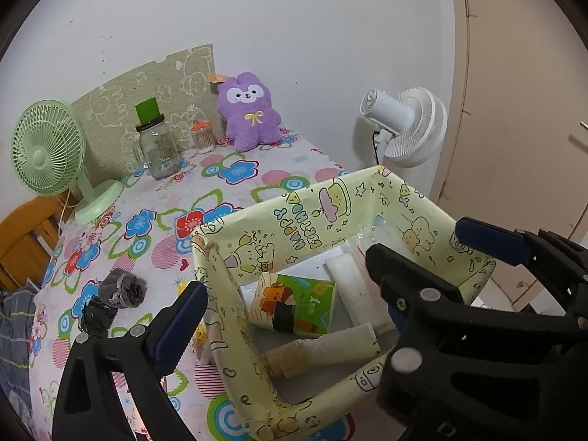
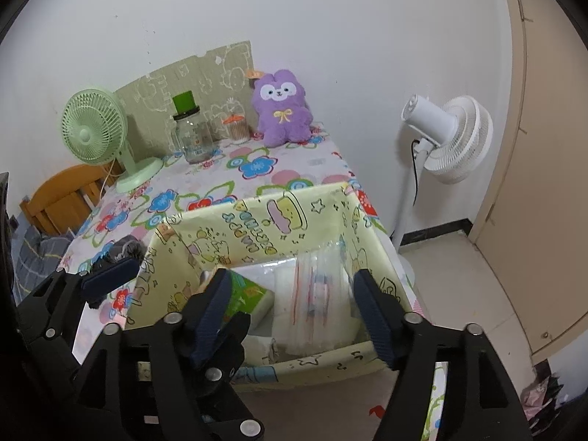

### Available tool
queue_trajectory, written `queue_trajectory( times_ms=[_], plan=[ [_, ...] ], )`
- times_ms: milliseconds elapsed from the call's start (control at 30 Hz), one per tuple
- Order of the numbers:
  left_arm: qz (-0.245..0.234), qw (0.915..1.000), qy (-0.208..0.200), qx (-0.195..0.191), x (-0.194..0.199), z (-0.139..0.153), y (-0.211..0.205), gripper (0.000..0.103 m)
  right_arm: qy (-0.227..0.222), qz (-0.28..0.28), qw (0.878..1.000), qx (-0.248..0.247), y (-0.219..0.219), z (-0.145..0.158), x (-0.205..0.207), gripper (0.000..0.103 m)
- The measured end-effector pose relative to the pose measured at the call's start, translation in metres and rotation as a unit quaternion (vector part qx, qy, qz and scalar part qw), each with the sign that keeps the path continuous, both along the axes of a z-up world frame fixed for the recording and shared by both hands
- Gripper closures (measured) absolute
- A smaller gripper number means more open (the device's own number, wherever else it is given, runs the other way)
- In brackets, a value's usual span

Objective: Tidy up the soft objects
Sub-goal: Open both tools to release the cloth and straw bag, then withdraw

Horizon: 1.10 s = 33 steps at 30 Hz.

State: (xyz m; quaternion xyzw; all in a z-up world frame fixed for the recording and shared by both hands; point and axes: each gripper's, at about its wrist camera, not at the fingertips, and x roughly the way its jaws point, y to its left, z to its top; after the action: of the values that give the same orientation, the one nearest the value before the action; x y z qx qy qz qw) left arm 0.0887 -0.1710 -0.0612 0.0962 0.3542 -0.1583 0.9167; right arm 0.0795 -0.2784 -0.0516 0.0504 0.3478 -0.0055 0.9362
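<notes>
A yellow-green cartoon-print box (image 1: 305, 220) (image 2: 257, 228) stands at the table's near right corner. Inside lie a green tissue packet (image 1: 294, 303), white rolls (image 1: 345, 286) and a clear plastic pack (image 2: 316, 294). My right gripper (image 2: 294, 305) hangs open over the box, with the clear pack lying below between its fingers, untouched. My left gripper (image 1: 290, 316) is open too. Its left finger (image 1: 180, 316) is outside the box's left wall and the other is over the inside. Rolled grey socks (image 1: 123, 290) and a dark sock (image 1: 95, 316) lie left of the box. A purple plush (image 1: 248, 112) (image 2: 281, 108) sits at the back.
On the floral tablecloth (image 1: 228, 183) stand a green desk fan (image 1: 44, 147), a glass jar with a green lid (image 1: 156, 147) and a small swab jar (image 1: 202, 136). A white floor fan (image 2: 448, 136) stands right of the table, with a wooden chair (image 1: 22, 242) to its left.
</notes>
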Motion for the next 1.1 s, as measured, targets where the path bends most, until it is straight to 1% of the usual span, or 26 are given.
queue_trajectory(
  times_ms=[67, 267, 533, 800, 1100],
  plan=[
    [0.000, 1.0000, -0.003, -0.003, -0.002, 0.003, 0.003, 0.003, -0.005, 0.001, 1.000, -0.002, 0.003, 0.003, -0.001, 0.019],
    [0.001, 0.9998, -0.011, -0.014, -0.007, 0.011, 0.013, 0.002, -0.019, 0.002, 1.000, -0.005, 0.011, 0.012, -0.005, 0.009],
    [0.000, 0.9993, -0.023, -0.028, -0.017, 0.024, 0.025, 0.002, -0.038, 0.001, 0.999, -0.008, 0.022, 0.026, -0.015, 0.009],
    [0.005, 0.9987, -0.039, -0.033, -0.030, 0.035, 0.039, 0.002, -0.052, 0.003, 0.999, -0.009, 0.035, 0.037, -0.027, 0.009],
    [0.018, 0.9978, -0.053, -0.036, -0.044, 0.042, 0.061, 0.002, -0.067, 0.010, 0.997, -0.022, 0.060, 0.046, -0.042, 0.009]
  ],
)
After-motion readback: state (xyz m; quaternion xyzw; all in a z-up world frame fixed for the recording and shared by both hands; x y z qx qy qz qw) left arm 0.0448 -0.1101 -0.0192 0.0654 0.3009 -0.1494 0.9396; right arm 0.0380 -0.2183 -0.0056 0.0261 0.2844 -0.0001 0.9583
